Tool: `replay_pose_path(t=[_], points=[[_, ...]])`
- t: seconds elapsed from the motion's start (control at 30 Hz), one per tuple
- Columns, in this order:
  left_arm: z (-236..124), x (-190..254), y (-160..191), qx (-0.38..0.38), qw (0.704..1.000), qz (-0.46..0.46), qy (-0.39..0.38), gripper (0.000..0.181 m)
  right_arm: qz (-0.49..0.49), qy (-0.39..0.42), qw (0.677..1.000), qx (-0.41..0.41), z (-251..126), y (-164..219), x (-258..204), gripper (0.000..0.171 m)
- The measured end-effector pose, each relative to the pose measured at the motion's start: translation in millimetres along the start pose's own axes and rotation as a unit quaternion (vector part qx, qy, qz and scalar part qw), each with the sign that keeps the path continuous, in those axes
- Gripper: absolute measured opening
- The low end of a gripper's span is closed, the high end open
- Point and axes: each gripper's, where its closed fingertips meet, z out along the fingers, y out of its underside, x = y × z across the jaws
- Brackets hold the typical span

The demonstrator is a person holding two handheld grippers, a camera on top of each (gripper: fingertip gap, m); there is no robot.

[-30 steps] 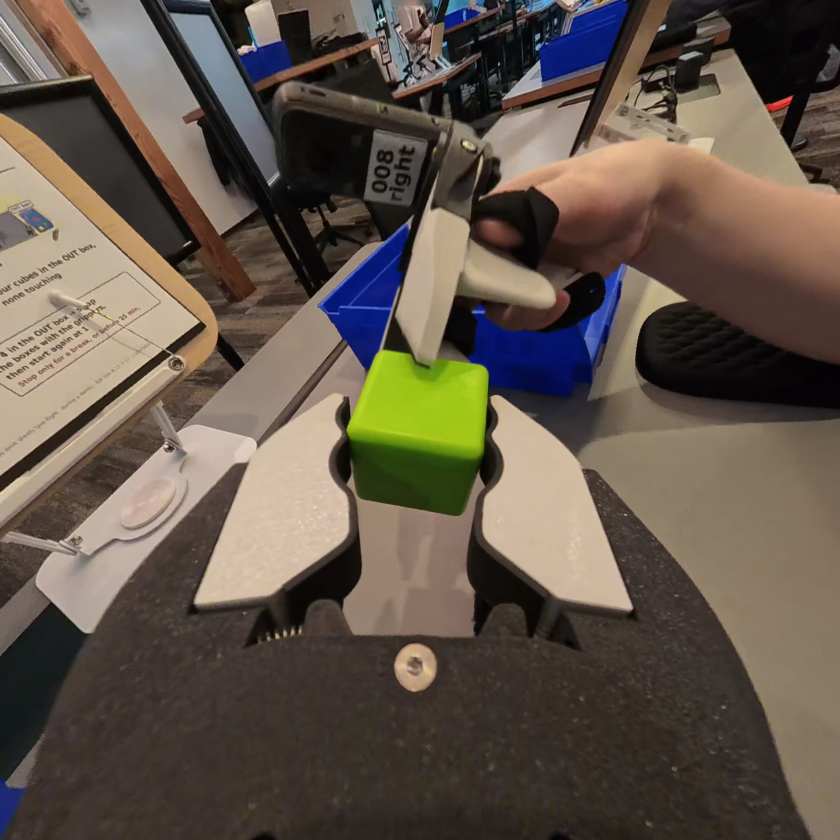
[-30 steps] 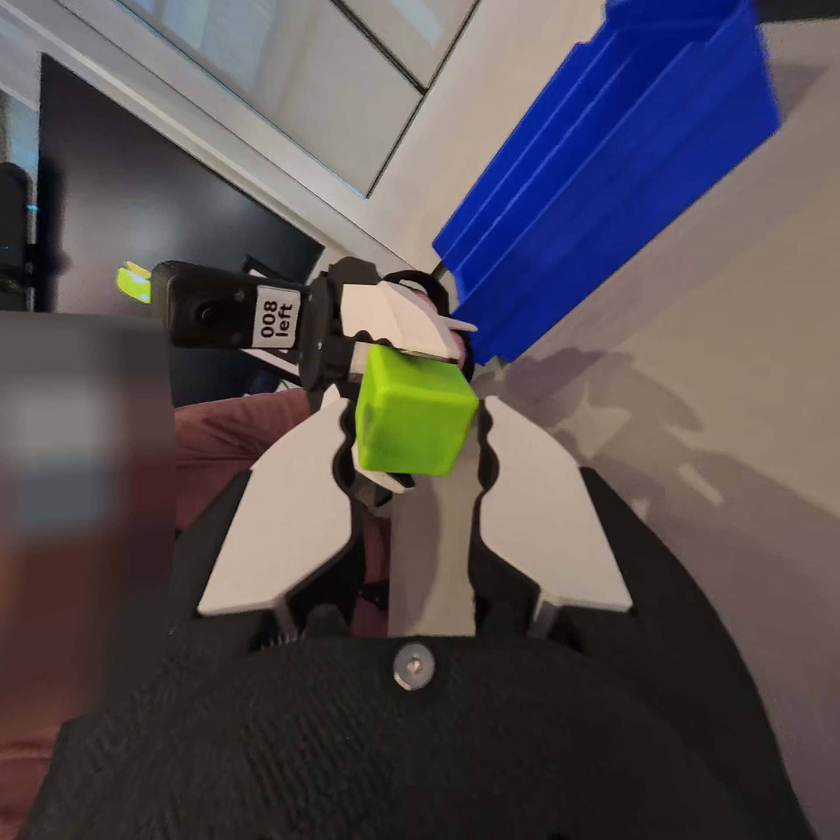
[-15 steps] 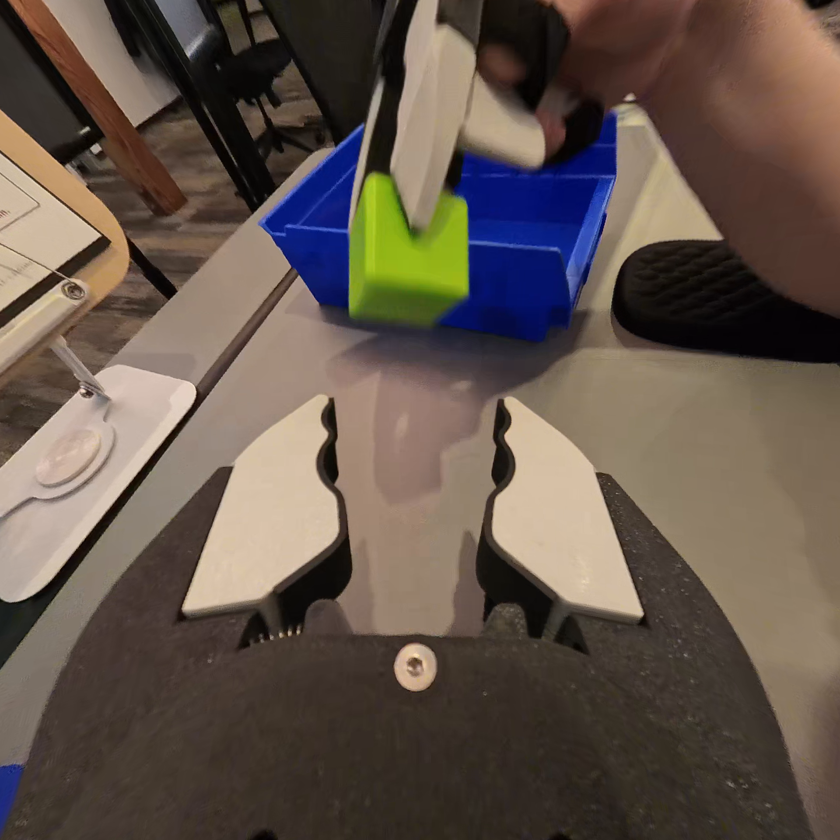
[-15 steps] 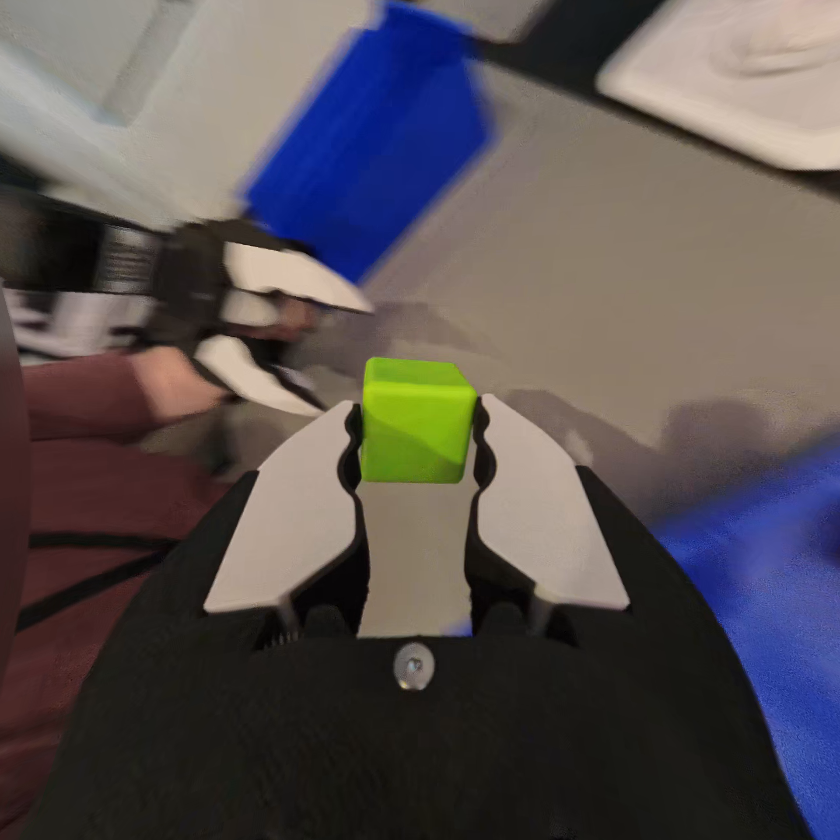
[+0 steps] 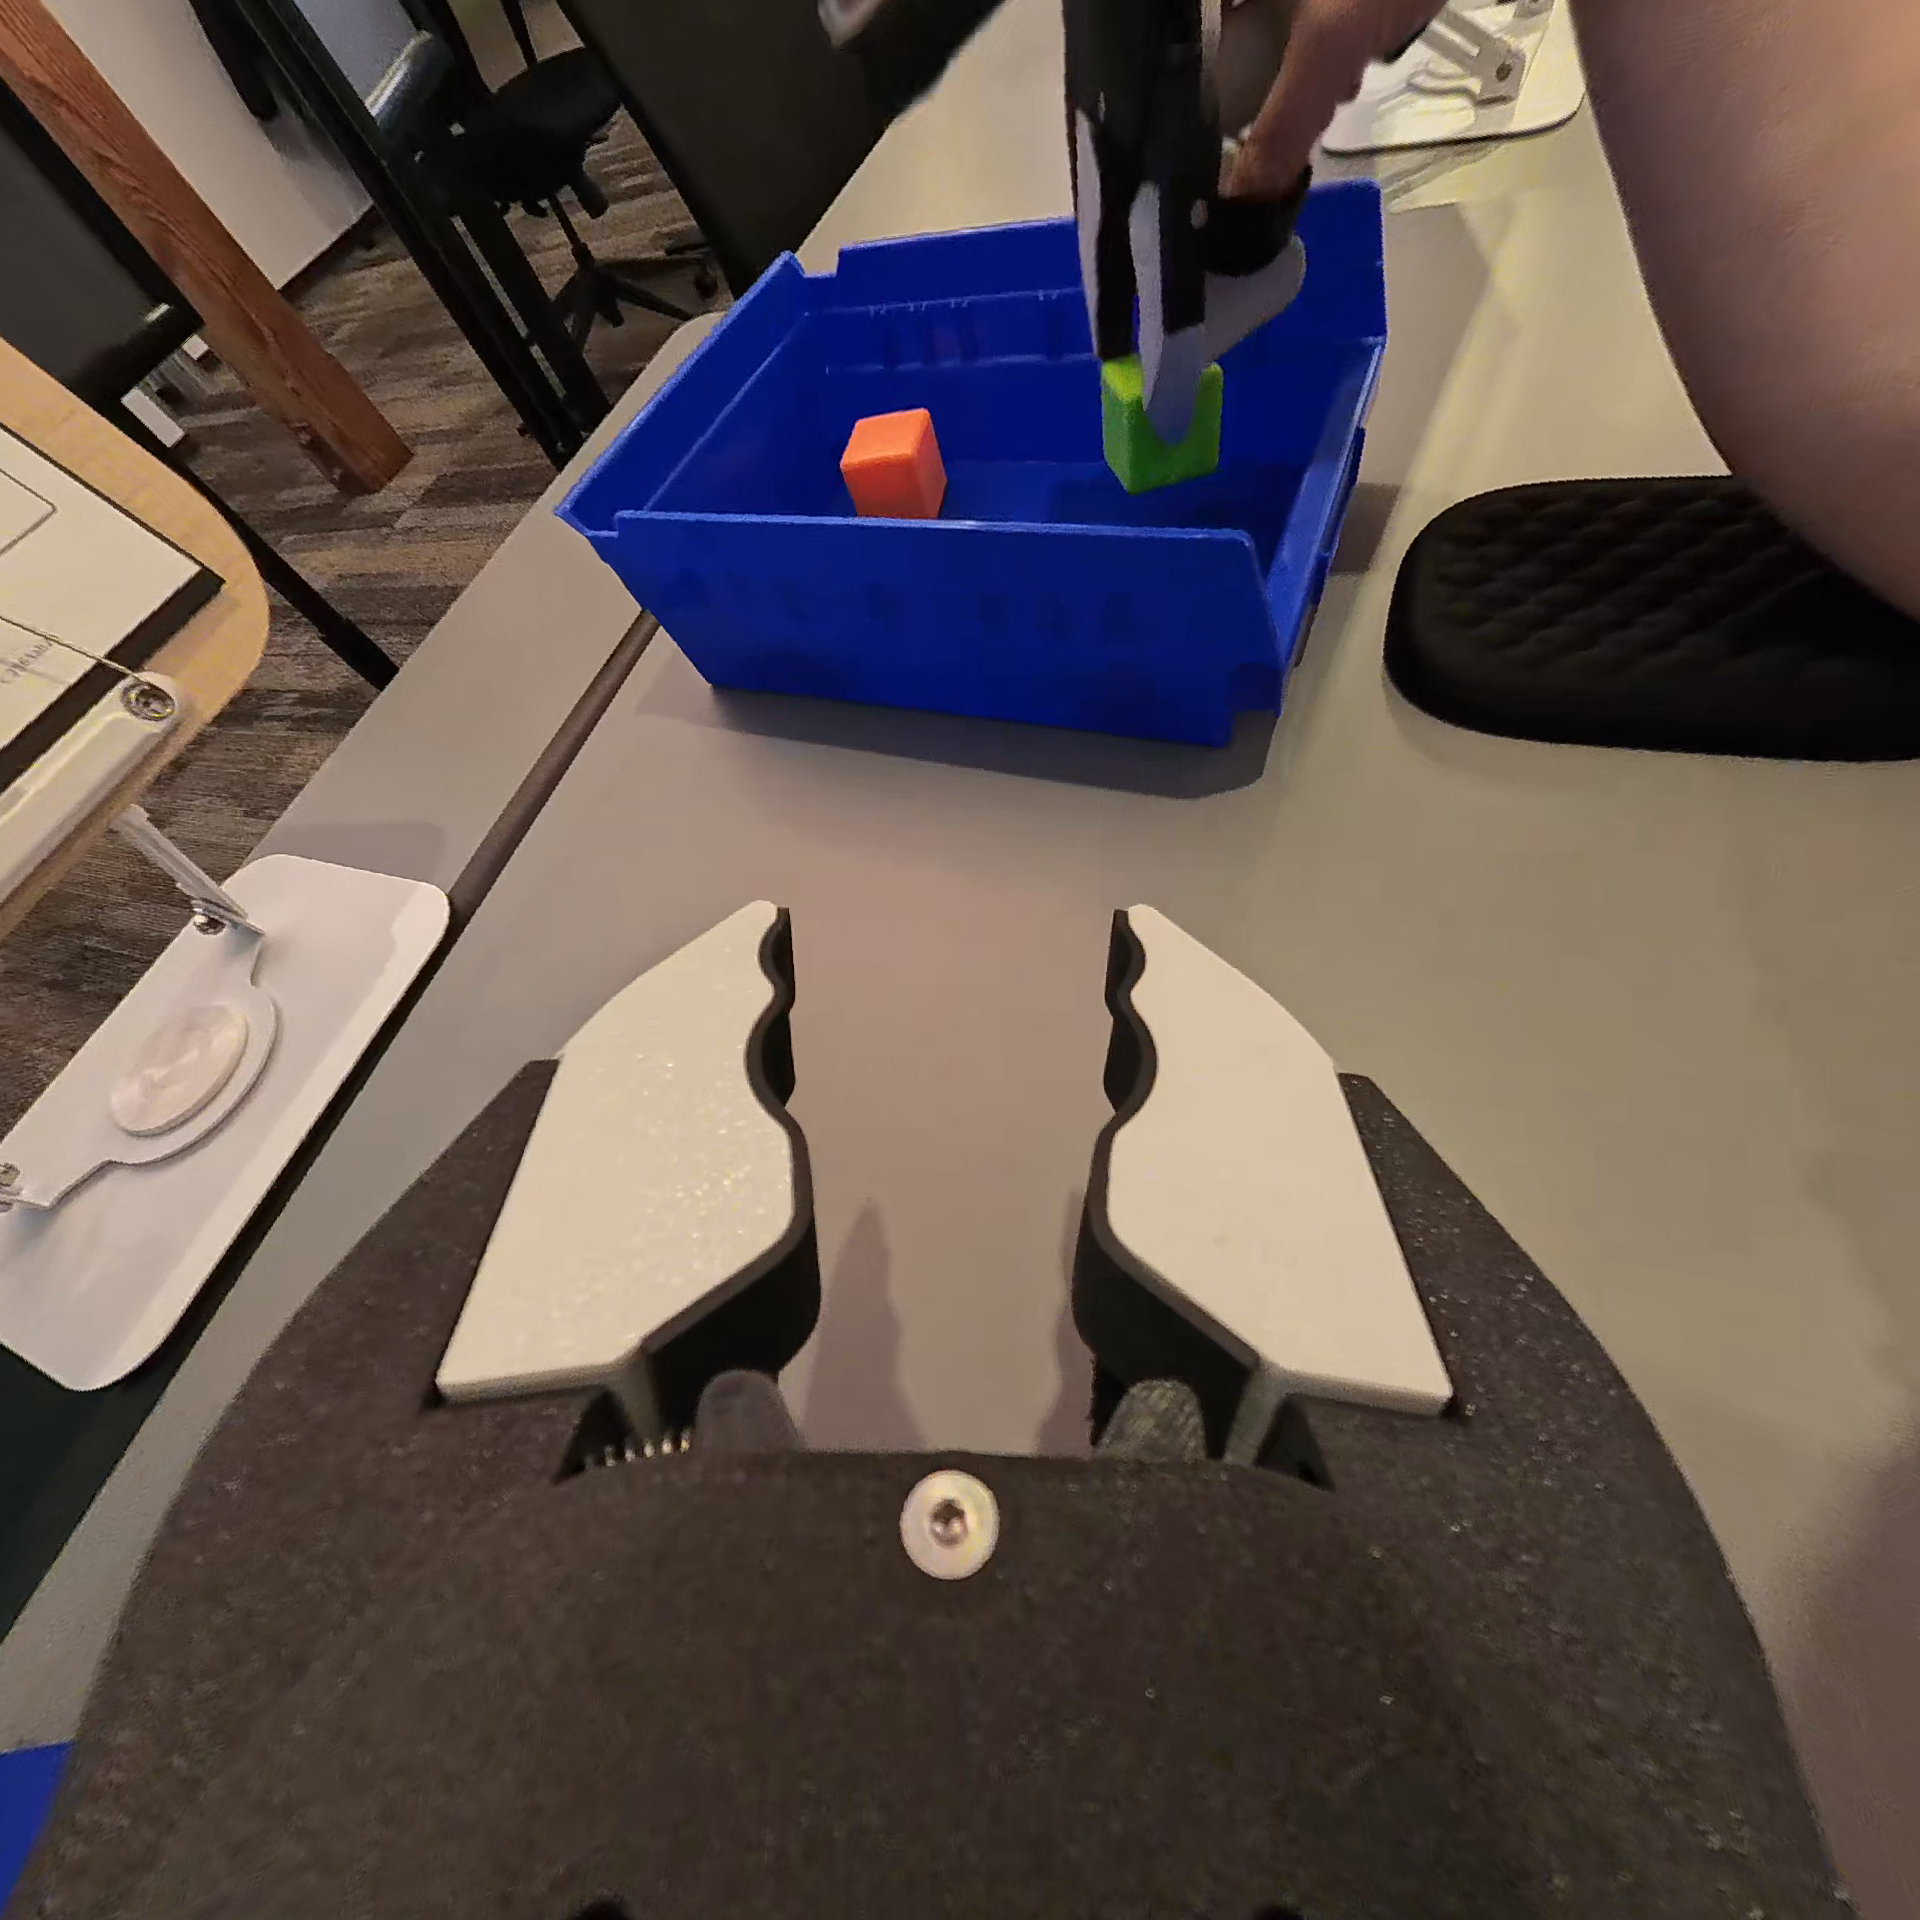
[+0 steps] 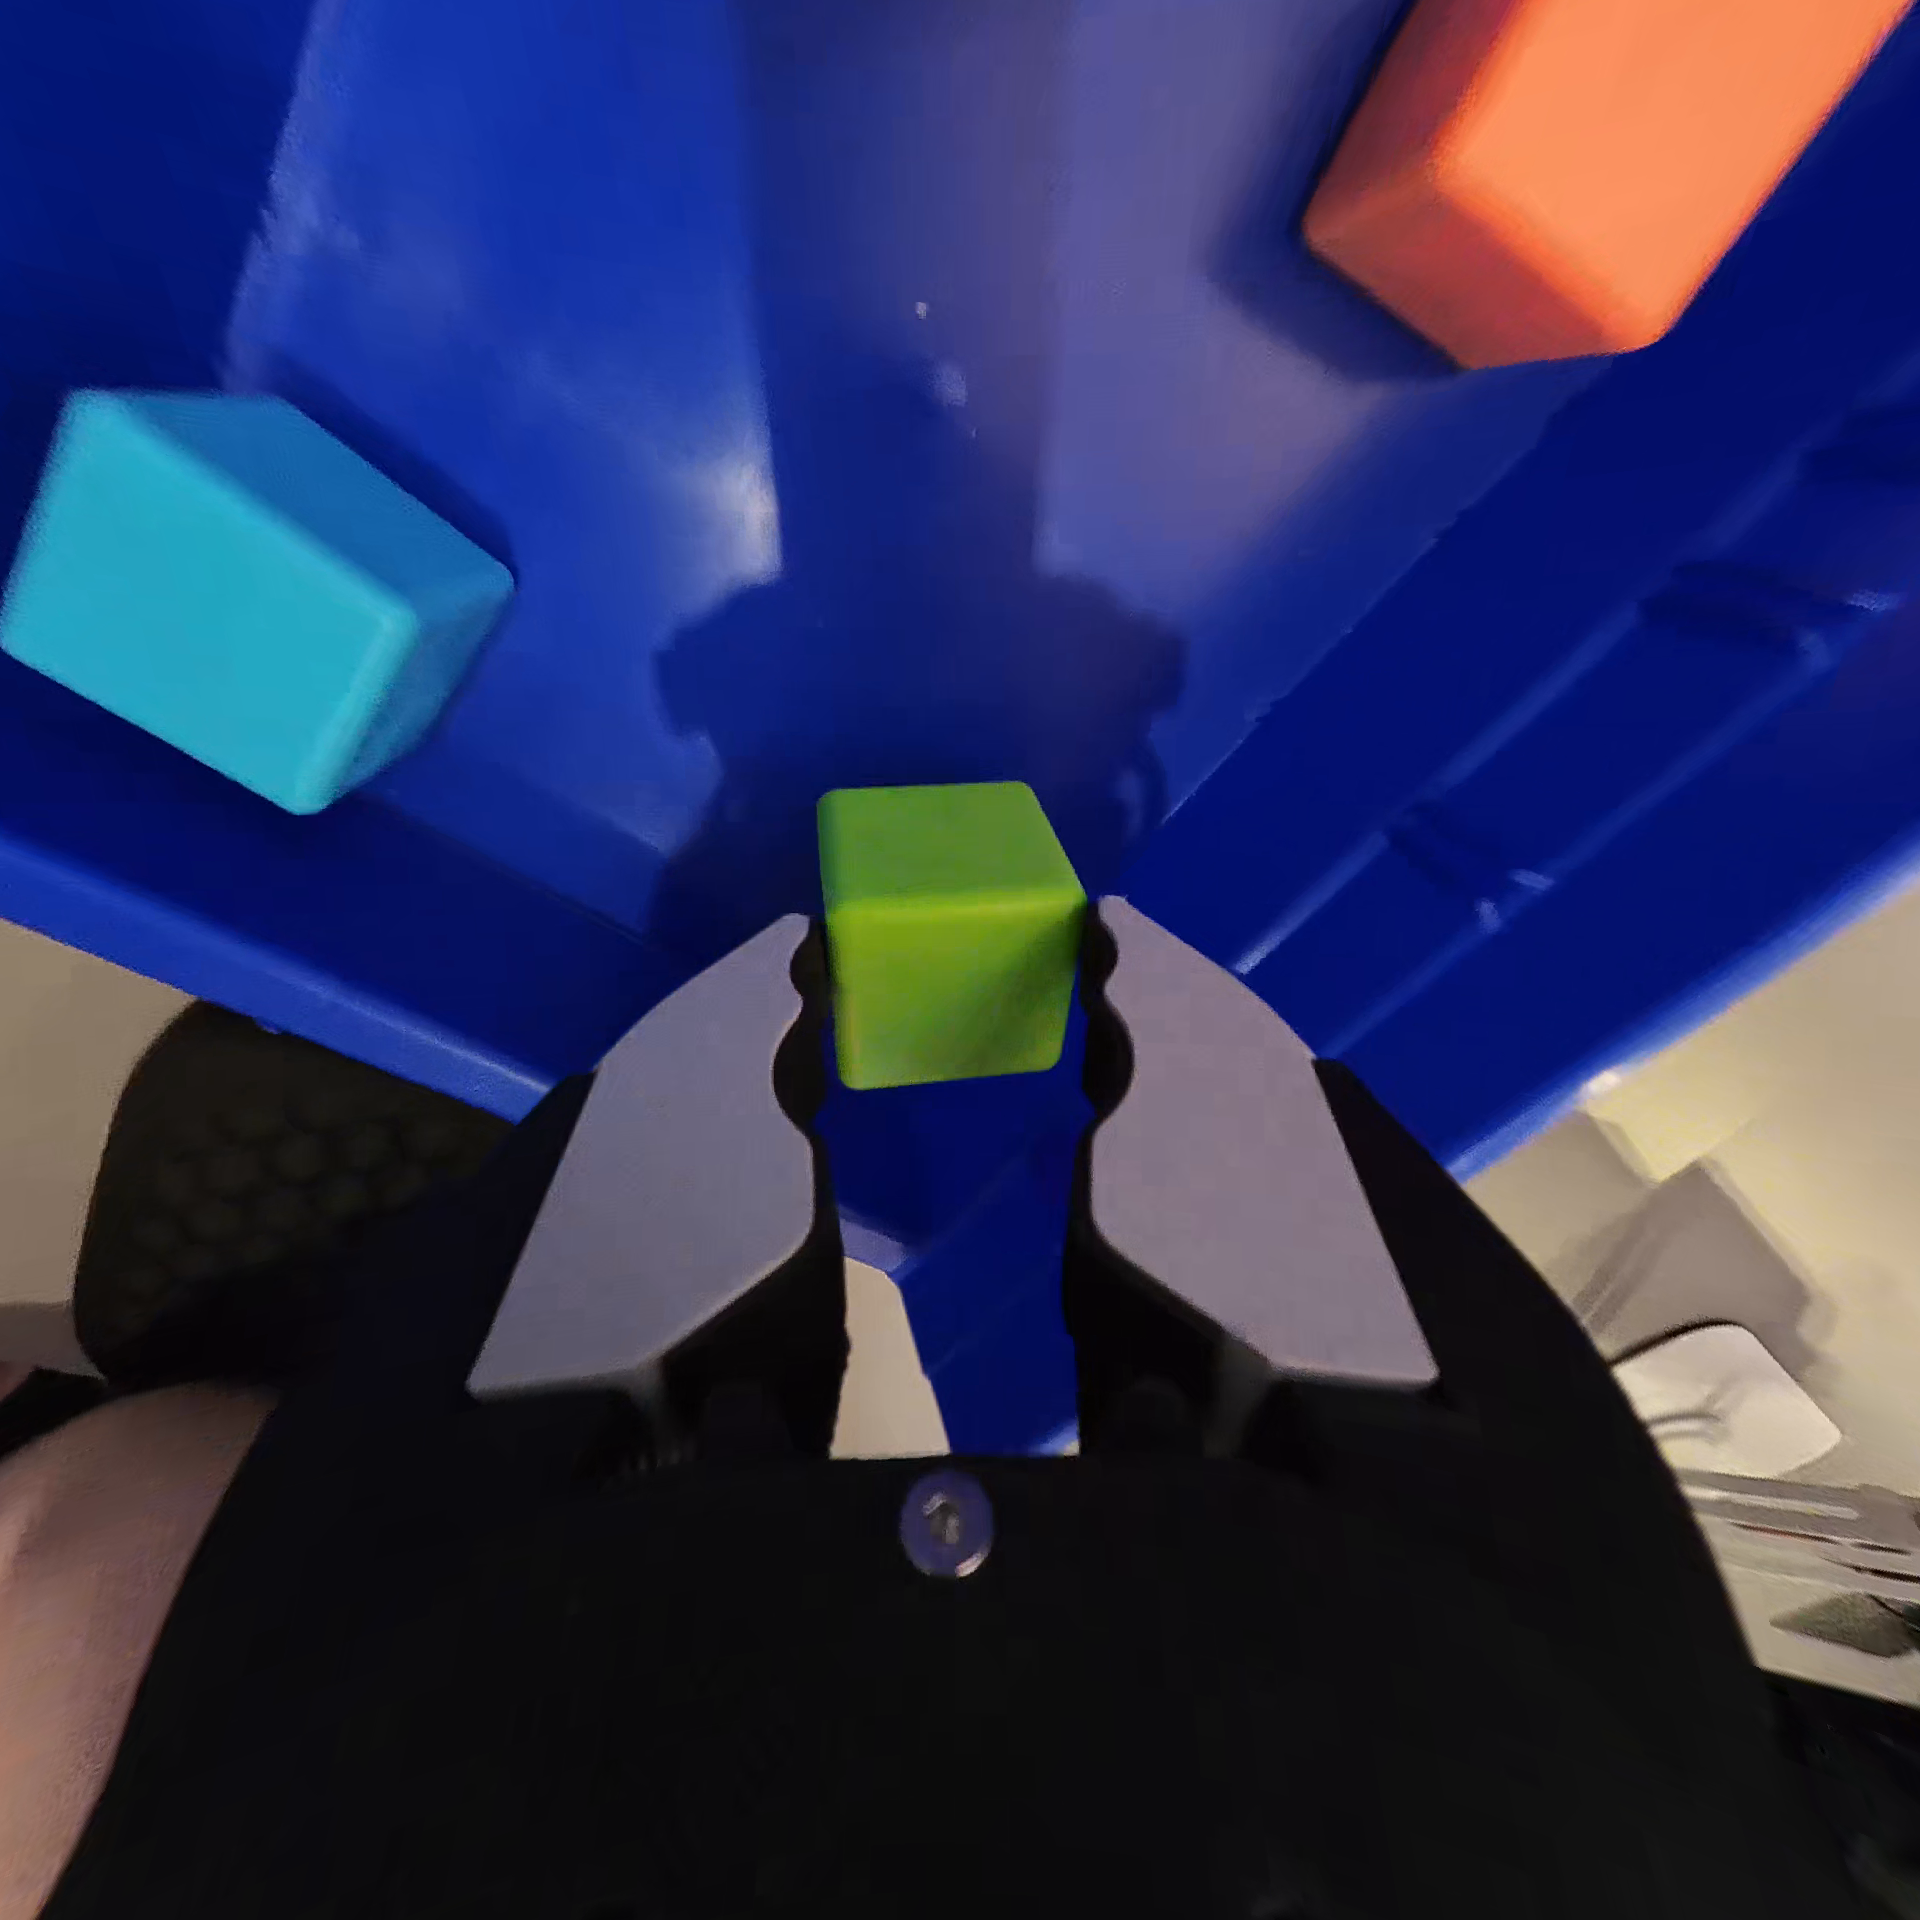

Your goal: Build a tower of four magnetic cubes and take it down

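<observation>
Left wrist view: the left gripper (image 5: 951, 940) is held low over the grey table (image 5: 1455, 935), jaws spread wide, nothing between them. Ahead, a blue bin (image 5: 935, 613) is seen with an orange cube (image 5: 894, 462) resting on its floor. The right gripper (image 5: 1158, 400) is pointed steeply down into the bin, closed on the green cube (image 5: 1138, 447); whether the cube is touching the floor yet cannot be told from here. A black pad (image 5: 1662, 613) lies just beside the bin, a white stand base (image 5: 208, 1091) at the table's left edge.

Right wrist view: the green cube (image 6: 945, 935) is pinched at the fingertips, jaws narrowed to cube width, two opposite side faces gripped. Below it the bin floor is seen, a cyan cube (image 6: 239, 592) to one side, the orange cube (image 6: 1579, 177) to the other, both well apart from the green one.

Step judged: the green cube is being put down in the bin as part of take-down. To do it well, the cube should be lowered to the floor before release, kept in the gap between its neighbours so the magnets are not pulled together, and the jaws opened without dragging.

Orientation: no long axis, being a cube; one face is pointed down the fingers toward the floor, slightly tilted.
</observation>
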Motion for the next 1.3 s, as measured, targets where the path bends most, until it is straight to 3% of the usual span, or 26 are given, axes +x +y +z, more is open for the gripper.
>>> replay_pose_path(t=[0.17,0.3,0.43,0.53,0.63,0.73,0.83,0.93,1.07,1.17,1.3], points=[[-1,1,0,0.005,1.000,-0.011,0.008,0.058,0.006,-0.007,0.999,-0.052,17,8,0,0.048],[-5,-2,-3,0.005,1.000,-0.007,0.000,0.061,0.006,-0.016,0.999,-0.028,8,3,-5,0.048],[-27,-25,-8,-0.005,0.999,-0.012,-0.038,0.066,-0.001,0.033,0.995,0.091,-34,-12,8,0.048],[-69,-74,-2,-0.042,0.989,-0.030,-0.137,0.062,0.065,0.098,0.969,0.215,-76,-24,44,0.047],[-136,-131,24,-0.103,0.958,-0.085,-0.256,0.064,0.189,0.098,0.936,0.280,-83,-24,81,0.047],[-205,-171,60,-0.135,0.920,-0.153,-0.334,0.066,0.318,0.030,0.912,0.259,-51,-20,96,0.042],[-262,-188,115,-0.182,0.883,-0.241,-0.360,0.071,0.331,0.012,0.918,0.218,-21,-19,98,0.040],[-307,-195,167,-0.212,0.836,-0.325,-0.387,0.071,0.297,-0.015,0.941,0.162,1,-17,83,0.009],[-328,-185,221,-0.252,0.798,-0.415,-0.358,0.069,0.285,-0.006,0.949,0.137,7,-18,78,0.009],[-329,-186,239,-0.253,0.788,-0.446,-0.342,0.057,0.275,-0.022,0.952,0.136,6,-21,70,0.009],[-321,-182,259,-0.280,0.772,-0.470,-0.325,0.061,0.255,-0.053,0.957,0.125,4,-27,50,0.008]])
